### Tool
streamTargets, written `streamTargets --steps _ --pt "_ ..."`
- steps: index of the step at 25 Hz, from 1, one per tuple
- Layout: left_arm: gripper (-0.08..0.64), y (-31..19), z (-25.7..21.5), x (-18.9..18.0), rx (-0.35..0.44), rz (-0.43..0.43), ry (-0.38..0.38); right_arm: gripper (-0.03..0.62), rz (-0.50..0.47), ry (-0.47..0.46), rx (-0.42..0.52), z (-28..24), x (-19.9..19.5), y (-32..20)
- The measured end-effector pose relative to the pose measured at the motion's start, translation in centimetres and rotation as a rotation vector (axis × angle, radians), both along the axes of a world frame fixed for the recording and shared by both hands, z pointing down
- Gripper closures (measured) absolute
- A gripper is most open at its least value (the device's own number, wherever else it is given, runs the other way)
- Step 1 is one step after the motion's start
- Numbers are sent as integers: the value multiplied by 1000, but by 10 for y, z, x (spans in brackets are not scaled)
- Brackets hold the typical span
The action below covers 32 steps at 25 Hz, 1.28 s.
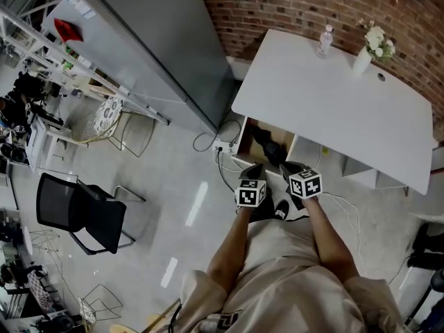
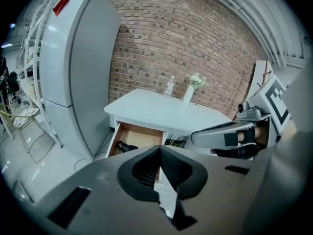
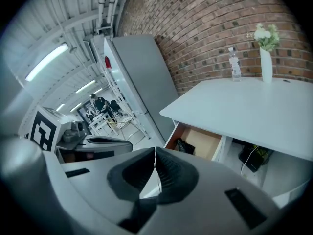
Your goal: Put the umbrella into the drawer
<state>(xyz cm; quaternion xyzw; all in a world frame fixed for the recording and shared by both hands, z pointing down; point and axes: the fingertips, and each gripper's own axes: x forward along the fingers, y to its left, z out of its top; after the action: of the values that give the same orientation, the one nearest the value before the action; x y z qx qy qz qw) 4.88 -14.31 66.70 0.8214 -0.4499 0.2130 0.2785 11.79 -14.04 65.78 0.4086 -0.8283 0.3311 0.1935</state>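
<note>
The black folded umbrella (image 1: pixel 268 144) lies inside the open wooden drawer (image 1: pixel 244 136) under the white desk (image 1: pixel 333 103). Both grippers hover side by side just in front of the drawer, pointing down toward it. My left gripper (image 1: pixel 254 170) is shut with nothing between its pads. My right gripper (image 1: pixel 287 166) is also shut and empty. In the left gripper view the closed jaws (image 2: pixel 160 149) point at the drawer (image 2: pixel 142 133), with the umbrella (image 2: pixel 125 147) at its left end. The right gripper view shows its closed jaws (image 3: pixel 155 152), the drawer (image 3: pixel 201 140) and the umbrella (image 3: pixel 182 146).
A tall grey cabinet (image 1: pixel 159 40) stands left of the desk. A water bottle (image 1: pixel 325 41) and a white vase of flowers (image 1: pixel 365 54) sit on the desk's far edge. Cables and a power strip (image 1: pixel 220 148) lie on the floor. A black chair (image 1: pixel 83 214) is at left.
</note>
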Motion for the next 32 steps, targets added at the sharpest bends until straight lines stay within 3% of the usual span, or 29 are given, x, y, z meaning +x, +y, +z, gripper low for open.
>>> streamTargets --steps 4,13,17,23,32 --pt "551 -4 3 -1 -14 -7 -13 525 -13 -62 -11 -1 -3 0" --pt "551 -12 3 0 -18 1 -15 525 10 -29 -5 2 6 -8" --pt "551 -13 2 1 -24 13 1 525 9 -59 -11 0 4 -9" --pt "551 -13 0 7 14 65 -54 525 -7 -41 -8 0 3 -9" --pt "551 -12 1 2 -3 40 -31 525 -8 -29 -1 0 2 -8"
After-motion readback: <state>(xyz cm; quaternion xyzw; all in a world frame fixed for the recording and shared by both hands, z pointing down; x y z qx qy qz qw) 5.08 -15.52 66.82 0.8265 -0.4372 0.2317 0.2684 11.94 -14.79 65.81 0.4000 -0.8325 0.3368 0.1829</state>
